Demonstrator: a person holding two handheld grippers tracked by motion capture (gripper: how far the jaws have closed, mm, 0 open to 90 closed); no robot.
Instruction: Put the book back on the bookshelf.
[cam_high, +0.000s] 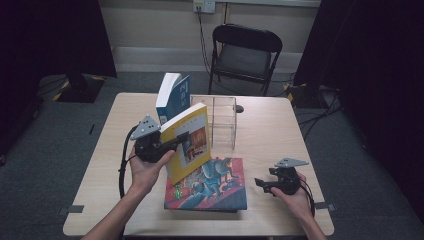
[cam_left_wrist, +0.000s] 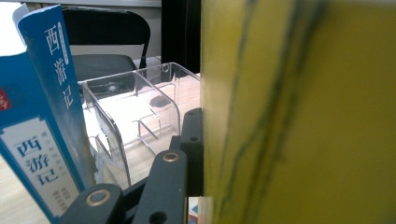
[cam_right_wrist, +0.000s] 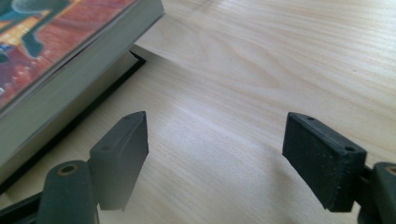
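My left gripper (cam_high: 181, 138) is shut on a yellow book (cam_high: 192, 145), which it holds upright and tilted above the table. In the left gripper view one black finger (cam_left_wrist: 191, 140) presses the yellow book's (cam_left_wrist: 303, 116) side; the other finger is hidden behind it. A blue book (cam_high: 172, 96) stands at the left end of a clear rack (cam_high: 222, 120). A colourful book (cam_high: 212, 187) lies flat near the front edge. My right gripper (cam_high: 260, 184) sits low just right of that book, open, with bare wood between its jaws (cam_right_wrist: 215, 154).
The blue book (cam_left_wrist: 42, 116) and the clear rack (cam_left_wrist: 140, 107) lie just ahead of the yellow book. A thin dark cover (cam_right_wrist: 93, 109) pokes out under the flat book (cam_right_wrist: 56, 60). A black folding chair (cam_high: 245, 52) stands behind the wooden table (cam_high: 270, 135).
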